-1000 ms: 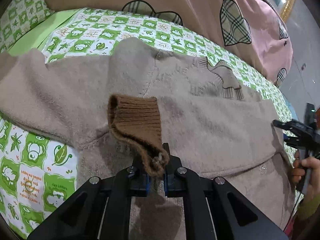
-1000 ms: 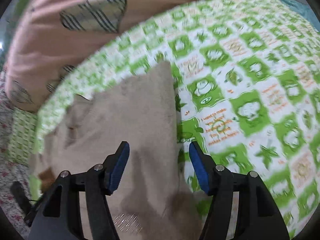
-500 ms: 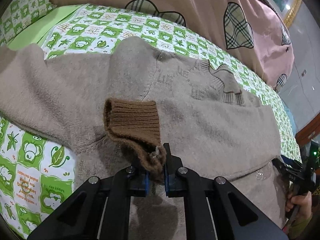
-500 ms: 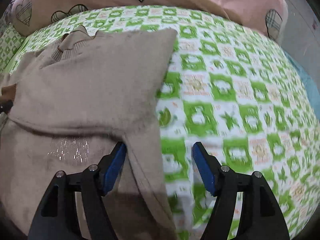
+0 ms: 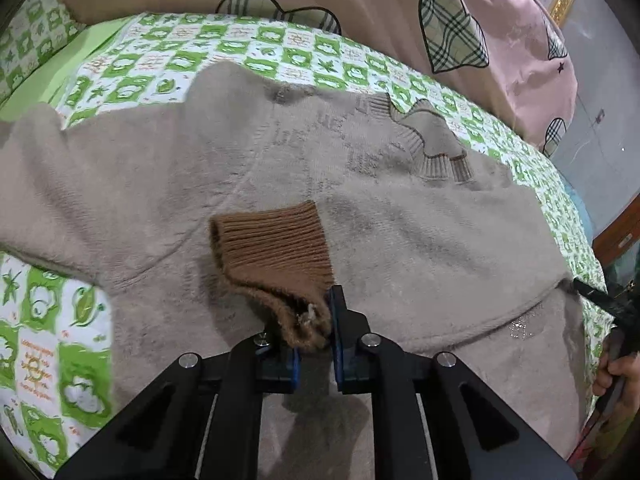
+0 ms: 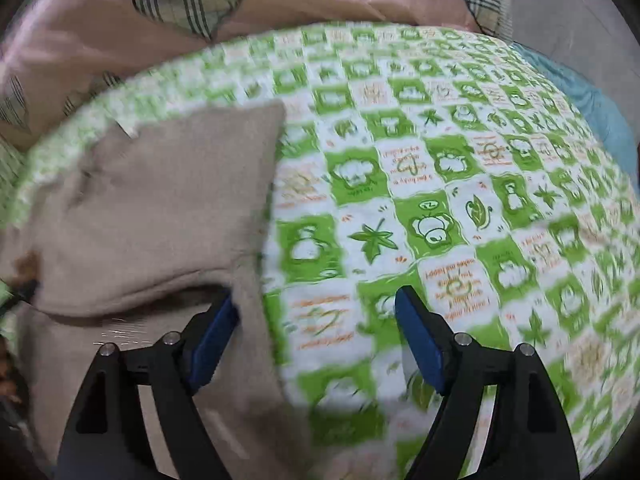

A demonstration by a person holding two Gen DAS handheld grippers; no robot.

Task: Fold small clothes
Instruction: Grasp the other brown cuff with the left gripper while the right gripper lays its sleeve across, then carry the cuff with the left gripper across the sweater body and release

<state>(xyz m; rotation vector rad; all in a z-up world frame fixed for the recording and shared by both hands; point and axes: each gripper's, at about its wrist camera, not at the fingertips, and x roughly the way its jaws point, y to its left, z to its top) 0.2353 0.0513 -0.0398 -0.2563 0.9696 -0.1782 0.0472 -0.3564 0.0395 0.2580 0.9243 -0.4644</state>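
A fuzzy taupe knit sweater lies spread across the green-and-white checked bedsheet, with a pink heart-patterned blanket at the far side. The left gripper is clenched on the sweater's brown ribbed cuff, which is lifted and folded over the sweater's middle. The right gripper has its jaws spread wide at the sweater's right edge; its left blue finger pad touches the fabric and the other hangs over bare sheet.
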